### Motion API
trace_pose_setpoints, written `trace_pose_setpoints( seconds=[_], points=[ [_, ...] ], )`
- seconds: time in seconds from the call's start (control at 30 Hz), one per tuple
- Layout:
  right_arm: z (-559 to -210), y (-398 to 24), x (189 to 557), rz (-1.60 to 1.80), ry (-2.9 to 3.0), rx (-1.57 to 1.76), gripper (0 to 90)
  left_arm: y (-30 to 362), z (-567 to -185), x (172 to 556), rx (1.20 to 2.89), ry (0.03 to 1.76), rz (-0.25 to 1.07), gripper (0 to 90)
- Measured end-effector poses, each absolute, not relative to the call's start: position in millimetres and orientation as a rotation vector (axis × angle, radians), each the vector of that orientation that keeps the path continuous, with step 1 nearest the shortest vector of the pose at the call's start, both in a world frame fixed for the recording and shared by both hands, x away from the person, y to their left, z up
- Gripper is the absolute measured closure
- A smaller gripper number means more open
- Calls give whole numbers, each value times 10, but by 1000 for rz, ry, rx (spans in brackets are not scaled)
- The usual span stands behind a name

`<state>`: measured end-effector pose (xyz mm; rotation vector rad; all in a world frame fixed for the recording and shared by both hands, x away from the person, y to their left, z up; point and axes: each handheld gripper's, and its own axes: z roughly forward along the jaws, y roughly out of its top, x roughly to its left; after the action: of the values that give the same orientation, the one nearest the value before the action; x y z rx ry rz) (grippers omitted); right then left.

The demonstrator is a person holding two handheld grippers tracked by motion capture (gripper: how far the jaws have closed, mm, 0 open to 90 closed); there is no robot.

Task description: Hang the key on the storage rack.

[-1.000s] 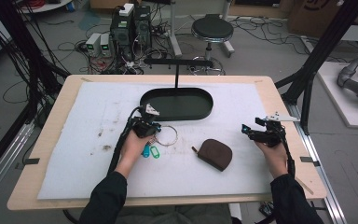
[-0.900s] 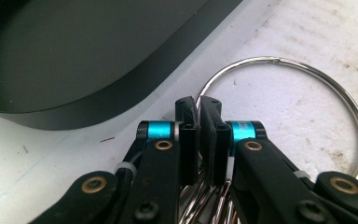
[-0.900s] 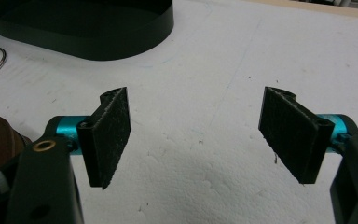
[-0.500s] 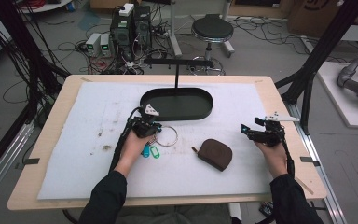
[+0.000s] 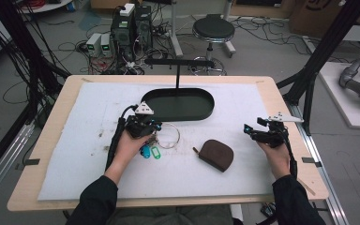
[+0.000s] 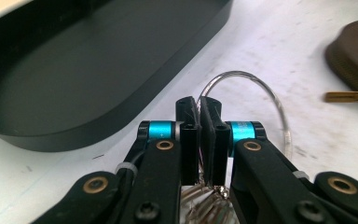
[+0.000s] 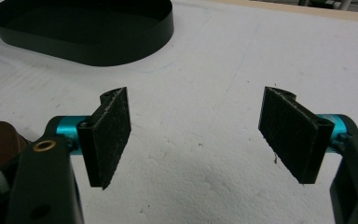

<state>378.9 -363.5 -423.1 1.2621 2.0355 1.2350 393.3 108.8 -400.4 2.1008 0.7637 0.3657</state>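
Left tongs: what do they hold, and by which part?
The left tongs are shut on the key ring, gripping its wire loop; the keys hang below.

Left gripper (image 5: 151,132) has its jaws pinched together; right gripper (image 5: 252,132) rests level, its jaws spread wide.

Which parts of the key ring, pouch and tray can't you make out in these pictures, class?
- Keys: left gripper view, hidden behind the left gripper; blurred.
- Key ring: high view, near side hidden under that gripper.
- Pouch: left gripper view, cut off by the right edge.
- Tray: right gripper view, cut off by the top edge.
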Motion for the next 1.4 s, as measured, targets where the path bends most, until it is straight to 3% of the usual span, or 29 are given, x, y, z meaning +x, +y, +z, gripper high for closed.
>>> trace_pose_setpoints(
  seconds=[0.37, 0.57, 0.73, 1.07, 1.4],
  points=[
    [-4250, -3642, 3821, 1241, 2027, 1271, 255, 1113, -3967, 3563, 2074, 618, 374, 862],
    [-4251, -3663, 3825, 1252, 2022, 1282, 255, 1153, -3974, 3544, 2074, 573, 305, 856],
    [-4253, -3658, 3826, 1253, 2026, 1279, 255, 1100, -4014, 3537, 2113, 551, 268, 795],
    [-4262, -3661, 3833, 1258, 2036, 1285, 255, 1103, -4038, 3568, 2122, 544, 222, 863],
    [-4267, -3673, 3839, 1258, 2034, 1286, 255, 1199, -3799, 3529, 1977, 554, 276, 868]
  ],
)
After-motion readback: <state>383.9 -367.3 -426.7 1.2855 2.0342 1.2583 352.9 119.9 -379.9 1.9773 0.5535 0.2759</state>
